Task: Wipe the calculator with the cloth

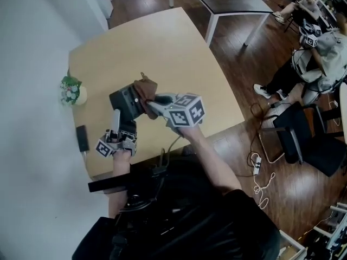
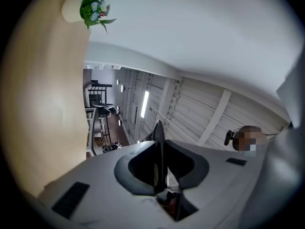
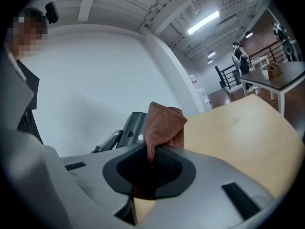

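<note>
1. Head view
   - The light wood counter (image 1: 179, 47) has its left edge along a white wall (image 1: 32, 64).
   - The left tongs (image 1: 118, 121) come up from the near edge, clenched on the lower part of the calculator (image 1: 124, 103). The calculator is off the wood and tilted, above the near-left part of the counter.
   - The right tongs (image 1: 153, 100) come in from the right, grasping the brown cloth (image 1: 145, 86). The cloth lies against the calculator's upper right corner.
   - A small flower pot (image 1: 71, 91) stands at the left edge by the wall. A dark flat object (image 1: 82, 138) lies near the left near corner. Both are apart from the tongs.
   - Open wood runs from the tongs to the far and right edges.
   - Past the right edge is dark plank floor, with a chair (image 1: 293, 131) and seated people (image 1: 309, 64) well apart.

2. Left gripper view
   - The left tongs (image 2: 161, 175) are closed on the calculator (image 2: 158, 142), which shows edge-on as a thin dark blade.
   - The counter (image 2: 43, 104) fills the left side and the flower pot (image 2: 90, 6) sits at the top.

3. Right gripper view
   - The right tongs (image 3: 152, 161) pinch the cloth (image 3: 164, 123), which is bunched and stands up out of them.
   - The calculator (image 3: 132, 128) is just behind the cloth on the left, touching it.
   - The counter (image 3: 238, 128) stretches off right to its far edge.
</note>
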`<action>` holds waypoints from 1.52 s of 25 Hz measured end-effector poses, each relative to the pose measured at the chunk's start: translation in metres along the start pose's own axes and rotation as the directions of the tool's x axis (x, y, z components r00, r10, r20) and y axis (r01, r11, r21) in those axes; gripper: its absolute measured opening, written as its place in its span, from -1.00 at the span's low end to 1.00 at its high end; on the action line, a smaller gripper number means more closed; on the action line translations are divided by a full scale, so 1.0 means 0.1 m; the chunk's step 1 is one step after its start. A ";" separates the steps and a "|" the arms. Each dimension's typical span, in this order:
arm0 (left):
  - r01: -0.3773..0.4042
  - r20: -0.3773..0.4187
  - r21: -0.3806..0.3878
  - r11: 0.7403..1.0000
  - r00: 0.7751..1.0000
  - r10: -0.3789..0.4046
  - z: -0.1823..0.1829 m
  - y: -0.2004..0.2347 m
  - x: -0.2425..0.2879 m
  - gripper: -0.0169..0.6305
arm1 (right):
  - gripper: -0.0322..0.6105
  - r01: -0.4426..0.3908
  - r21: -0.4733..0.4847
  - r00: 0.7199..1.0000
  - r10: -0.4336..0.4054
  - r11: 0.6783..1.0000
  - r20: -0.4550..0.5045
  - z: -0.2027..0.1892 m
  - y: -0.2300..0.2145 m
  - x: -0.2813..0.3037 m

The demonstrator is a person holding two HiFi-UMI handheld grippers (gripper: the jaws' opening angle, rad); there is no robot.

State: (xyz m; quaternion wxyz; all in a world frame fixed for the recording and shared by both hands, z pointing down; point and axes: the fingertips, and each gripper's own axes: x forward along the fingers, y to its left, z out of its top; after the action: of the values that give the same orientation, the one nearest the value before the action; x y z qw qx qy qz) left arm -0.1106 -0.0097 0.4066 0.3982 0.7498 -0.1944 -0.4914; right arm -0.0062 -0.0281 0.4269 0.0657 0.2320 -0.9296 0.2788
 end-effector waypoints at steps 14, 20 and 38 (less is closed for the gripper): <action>-0.078 0.055 0.130 0.988 0.996 0.071 -0.54 -0.23 0.31 -0.79 | -0.77 -0.164 0.025 0.967 0.156 0.986 0.202 0.19 0.07 -1.17; -0.040 -0.025 0.173 0.984 0.999 0.045 -0.79 -0.42 0.56 -0.77 | -0.77 -0.246 -0.066 0.962 0.252 0.967 0.105 -0.02 0.48 -0.90; 0.007 -0.031 0.107 0.994 1.000 -0.004 -0.73 -0.23 0.64 -0.80 | -0.77 -0.034 -0.029 0.978 0.039 0.999 0.203 0.29 -0.27 -1.45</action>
State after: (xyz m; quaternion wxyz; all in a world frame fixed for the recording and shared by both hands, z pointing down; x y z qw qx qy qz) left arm -0.0199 -0.0101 0.3657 0.3592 0.7780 -0.2122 -0.4698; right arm 0.1345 -0.0062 0.3796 -0.0318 0.2412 -0.9390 0.2429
